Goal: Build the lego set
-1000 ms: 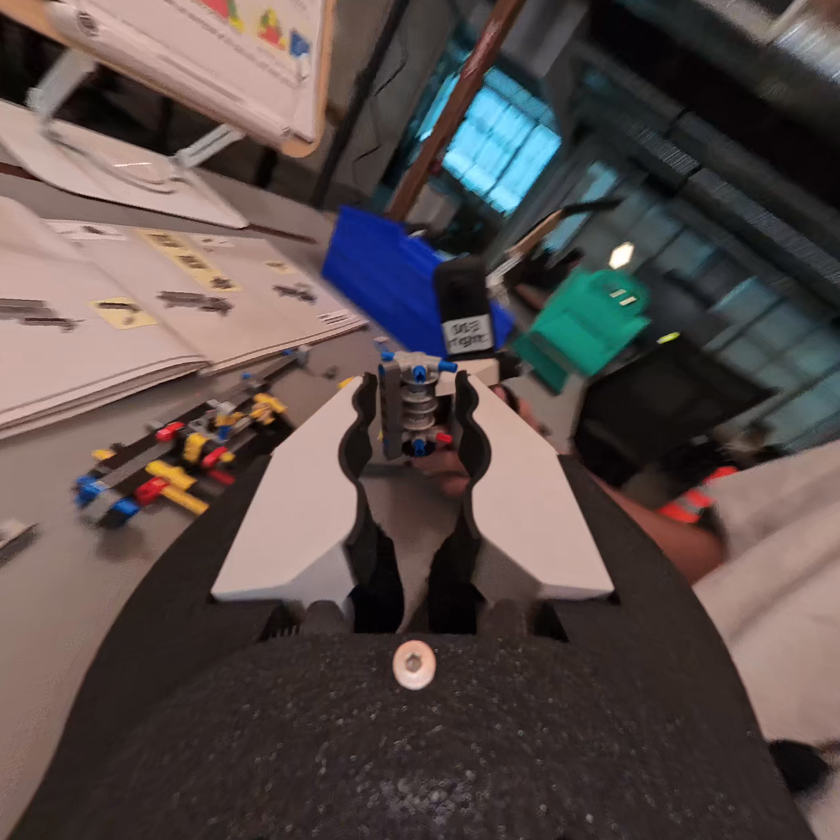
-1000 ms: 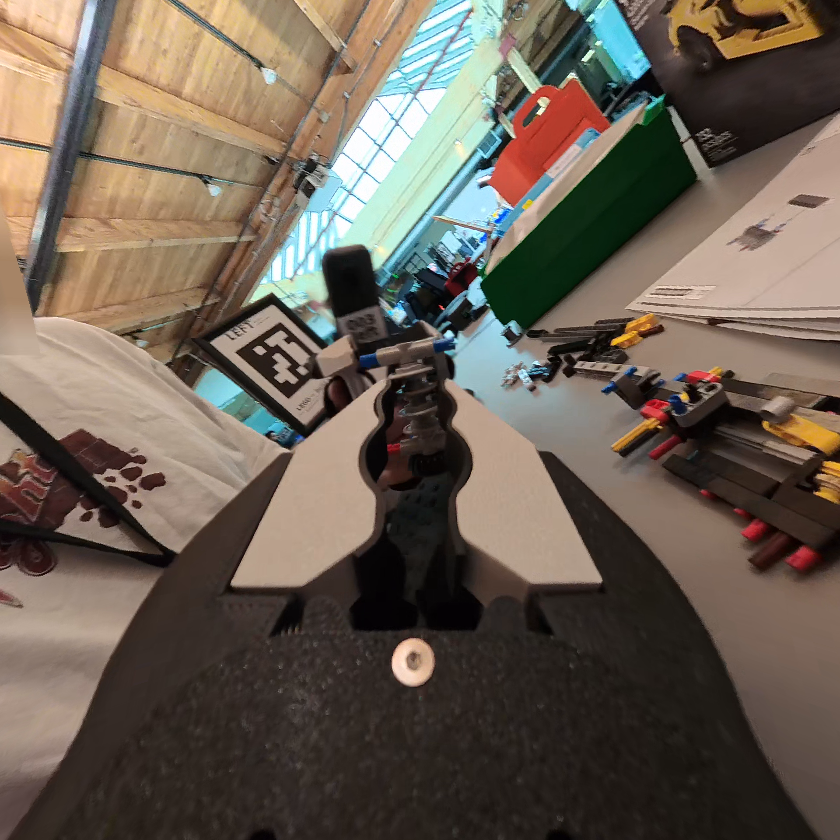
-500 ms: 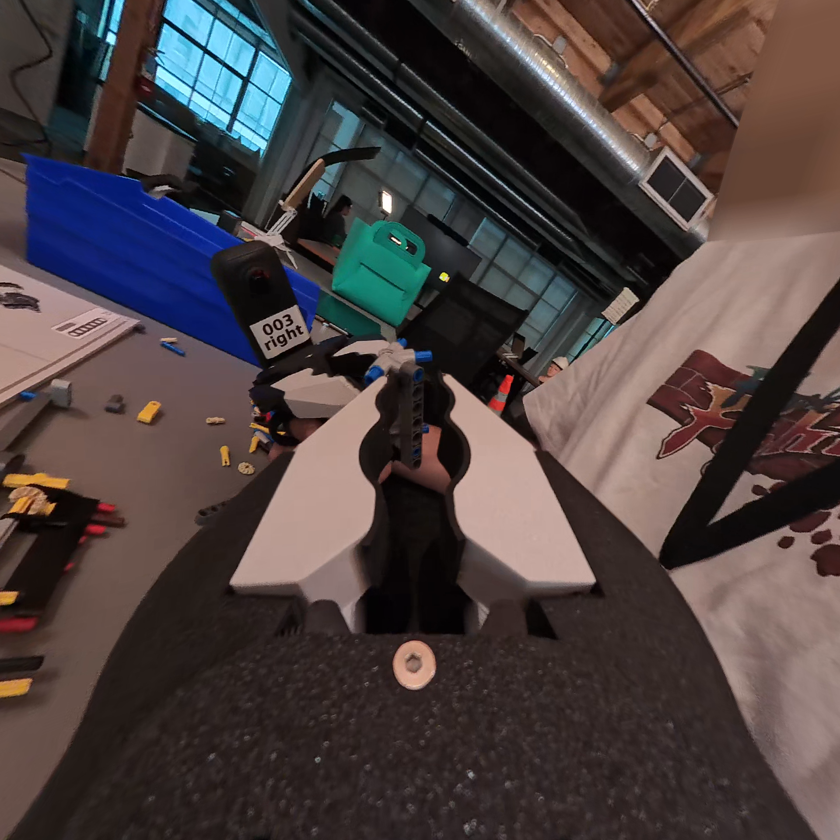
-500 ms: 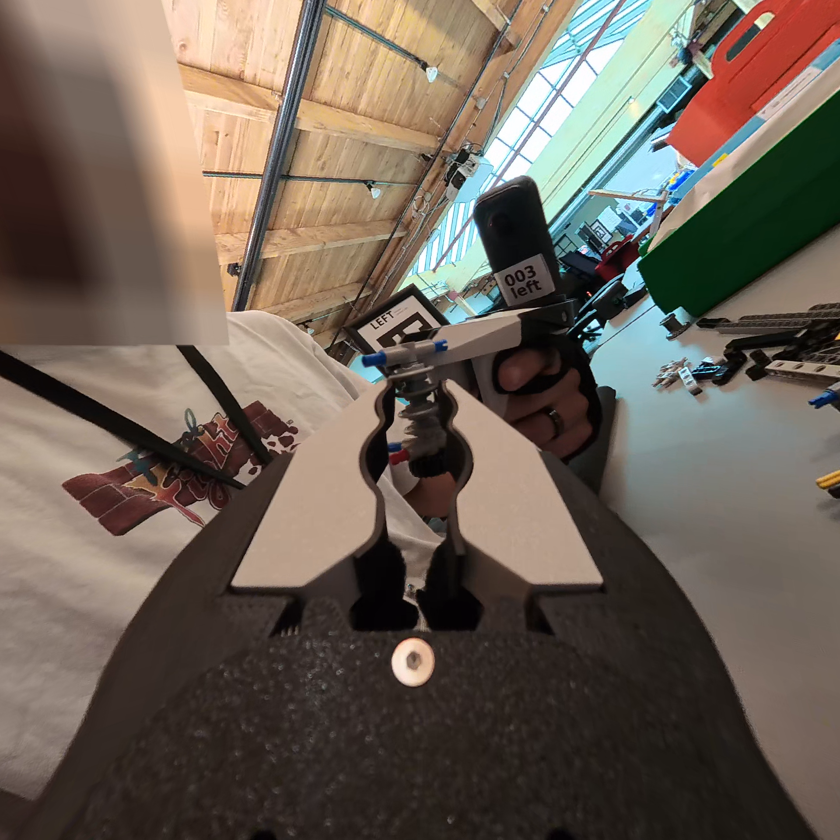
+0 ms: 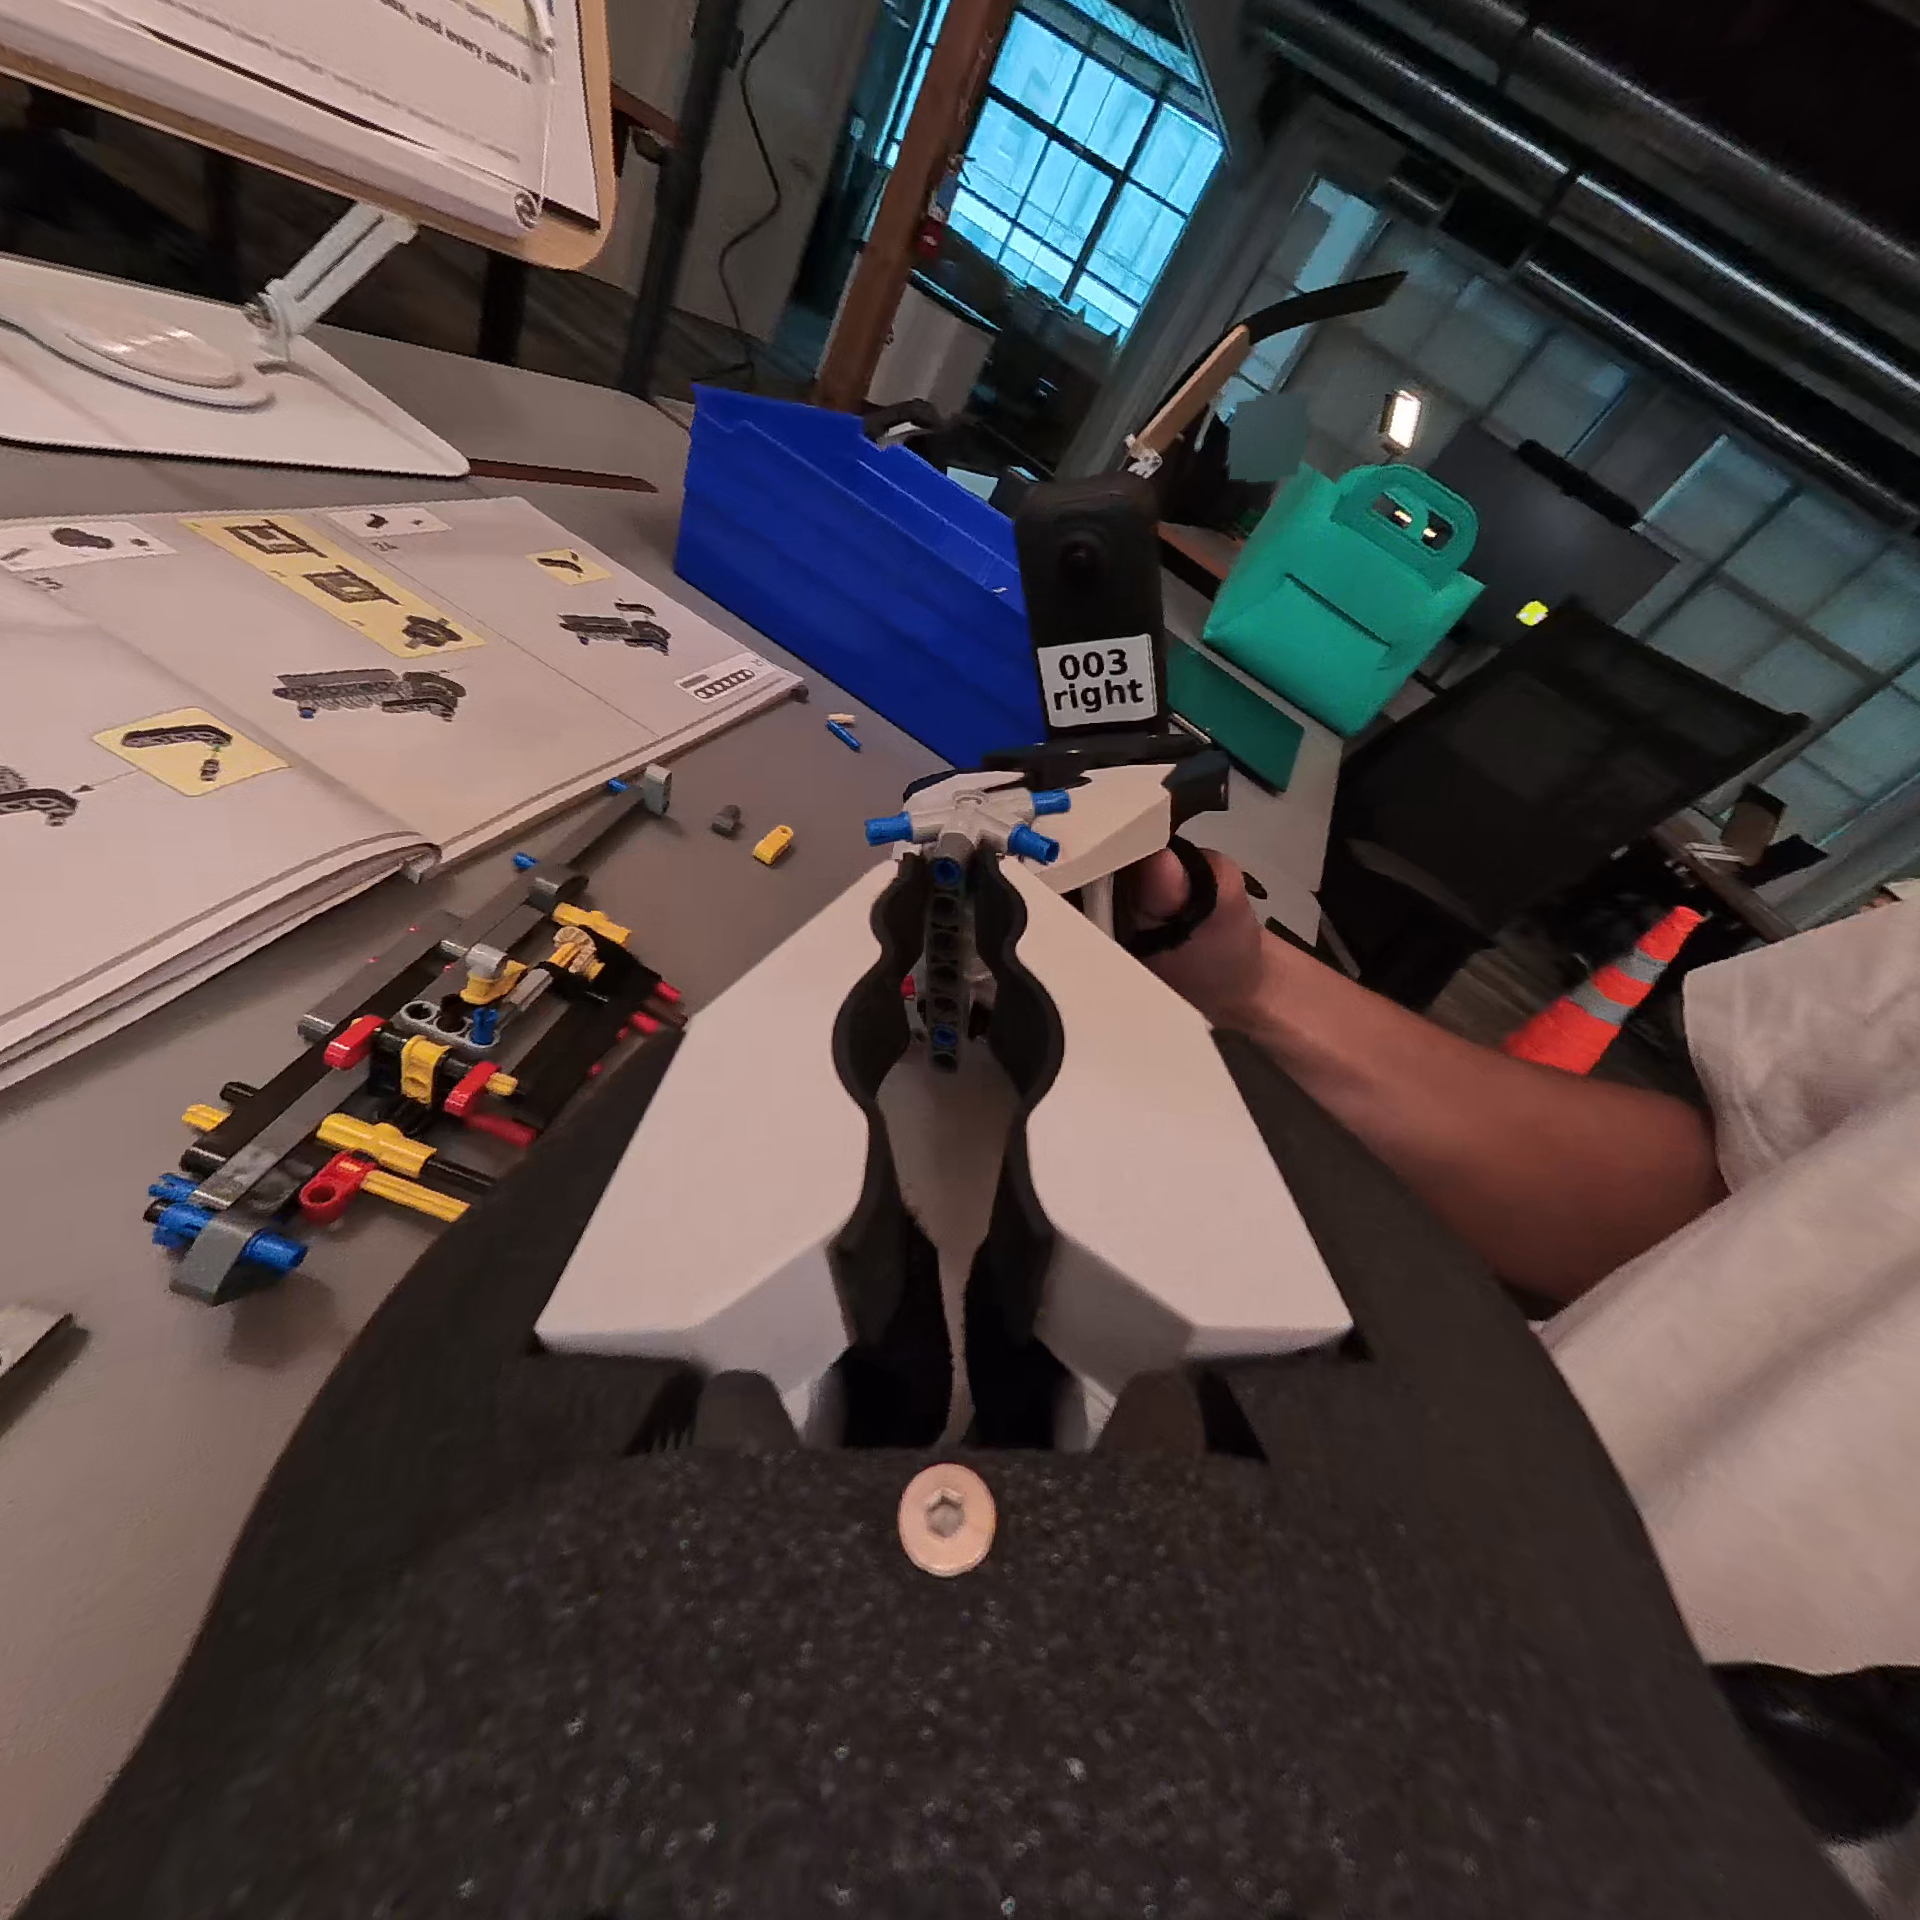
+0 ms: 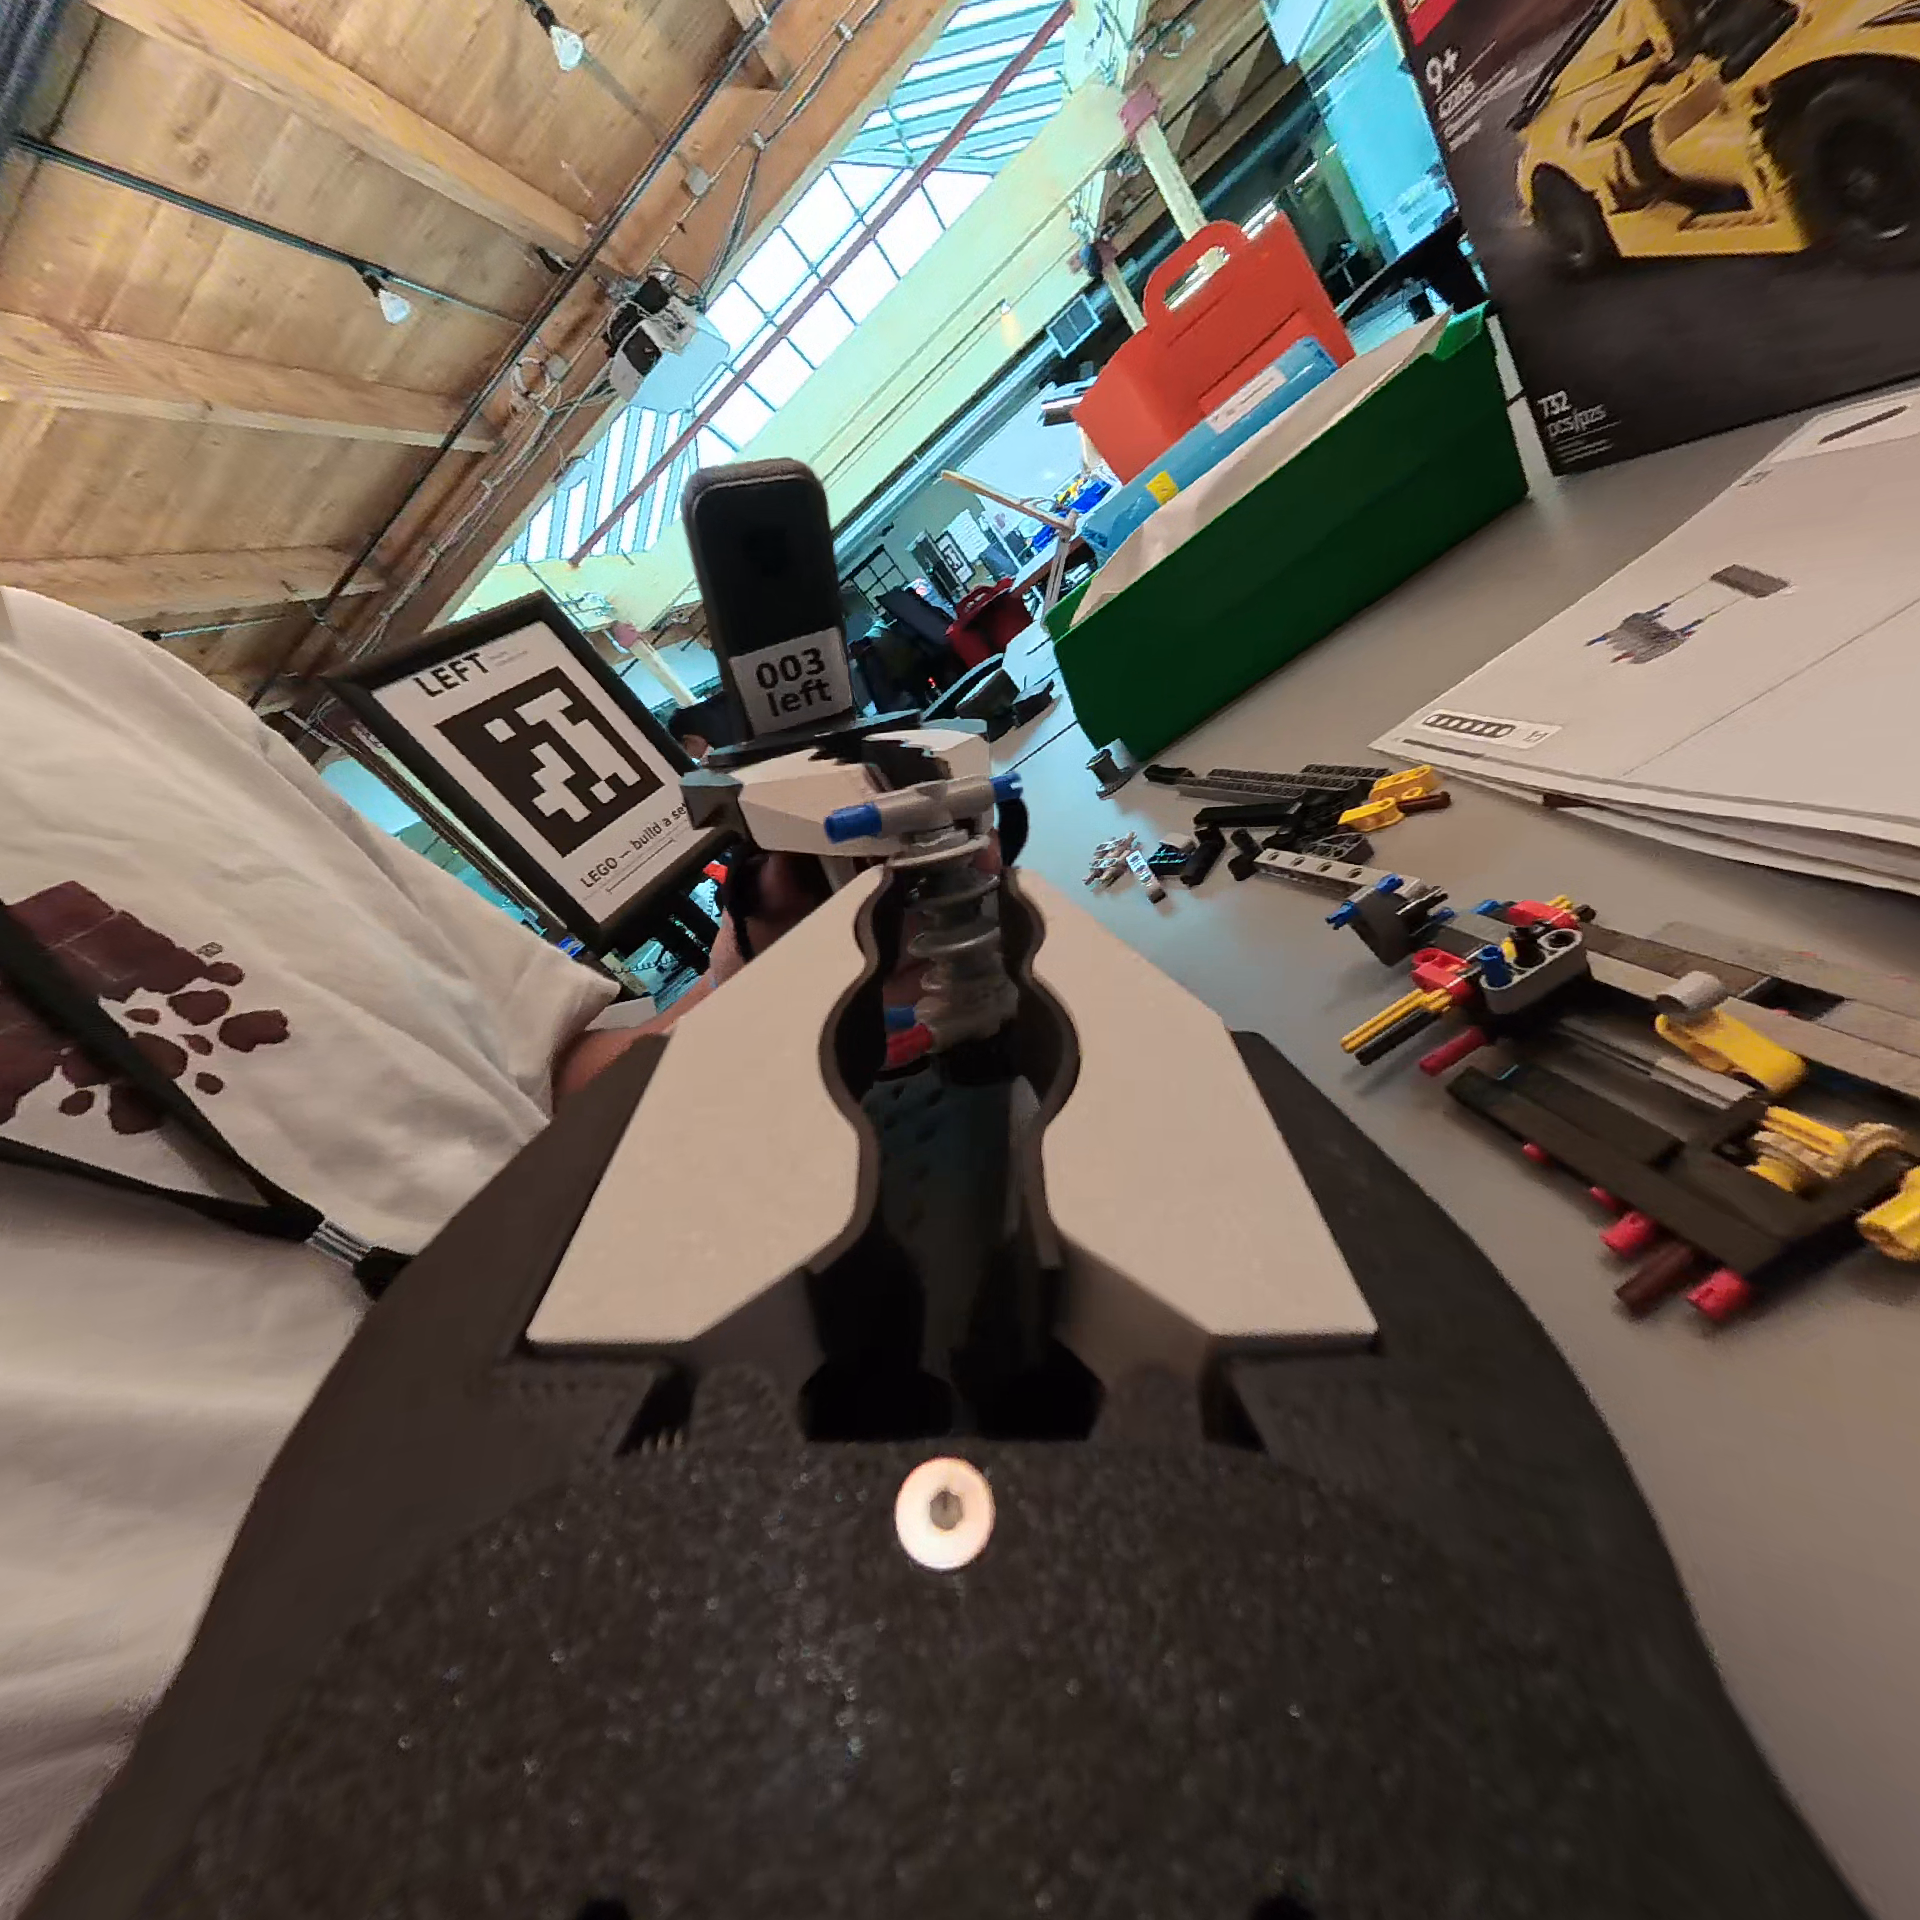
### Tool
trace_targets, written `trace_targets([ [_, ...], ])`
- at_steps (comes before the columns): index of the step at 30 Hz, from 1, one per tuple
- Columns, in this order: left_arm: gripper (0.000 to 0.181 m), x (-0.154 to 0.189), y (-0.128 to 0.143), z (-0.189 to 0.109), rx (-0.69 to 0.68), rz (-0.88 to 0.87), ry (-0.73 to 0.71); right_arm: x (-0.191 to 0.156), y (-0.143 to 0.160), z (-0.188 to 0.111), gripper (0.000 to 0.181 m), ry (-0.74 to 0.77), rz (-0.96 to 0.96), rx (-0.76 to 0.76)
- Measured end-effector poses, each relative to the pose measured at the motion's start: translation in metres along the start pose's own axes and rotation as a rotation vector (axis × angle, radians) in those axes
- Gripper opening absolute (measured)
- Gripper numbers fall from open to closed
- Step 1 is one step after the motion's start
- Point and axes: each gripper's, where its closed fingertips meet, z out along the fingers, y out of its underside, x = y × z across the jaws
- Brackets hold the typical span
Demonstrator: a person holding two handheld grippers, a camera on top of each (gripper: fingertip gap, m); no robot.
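A small lego sub-assembly (image 5: 948,935) is held up in the air between the two grippers, which face each other above the grey bench (image 5: 94,1455). In the left wrist view it shows as a dark perforated beam standing upright between the tips of the left gripper (image 5: 948,951), with a light grey hub carrying blue pins (image 5: 966,826) sticking out just past the tips. The fingers (image 5: 748,1122) of this gripper are drawn in narrow, and their dark wavy inner edges press on either side of the beam.

In the right wrist view the same assembly (image 6: 951,935) shows its other side: a grey coil spring around a shaft, topped by a grey cross-bar with blue pin ends, and red and blue pins low on the left. It sits between the tips of the right gripper (image 6: 951,966), whose fingers (image 6: 1164,1143) are also narrowly spaced and close against the spring part. Whether they truly clamp it or only lie alongside is hard to tell from here.

Each view shows the opposite gripper just behind the assembly, with a black camera on top and a hand (image 5: 1195,925) on its handle.

On the bench, well apart from the held piece, lies a partly built frame (image 5: 416,1081) of black beams with yellow, red and blue parts. Beyond it are an open instruction booklet (image 5: 312,707), a few loose small pieces (image 5: 771,844) and a blue bin (image 5: 862,582). The right wrist view also shows a green tray (image 6: 1299,582) and the set's box (image 6: 1683,208).
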Motion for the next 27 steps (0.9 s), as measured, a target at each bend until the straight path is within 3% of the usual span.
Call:
trace_targets([
  [9, 0.007, -0.005, 0.002, 0.000, -0.005, 0.053, -0.097, 0.008, 0.001, -0.001, 0.019, 0.040, 0.001, -0.002],
  [15, 0.007, -0.048, -0.001, -0.024, -0.007, 0.108, -0.323, 0.020, -0.011, -0.022, 0.025, 0.271, -0.154, -0.037],
  [19, 0.007, -0.070, 0.013, -0.030, -0.016, 0.136, -0.389, 0.039, 0.000, -0.052, 0.027, 0.527, -0.190, -0.195],
  [22, 0.006, -0.068, 0.008, -0.027, 0.010, 0.189, -0.387, 0.053, 0.021, -0.076, 0.024, 0.704, -0.239, -0.380],
  [27, 0.006, -0.062, 0.010, -0.015, 0.006, 0.238, -0.336, 0.063, 0.052, -0.086, 0.021, 0.816, -0.258, -0.540],
])
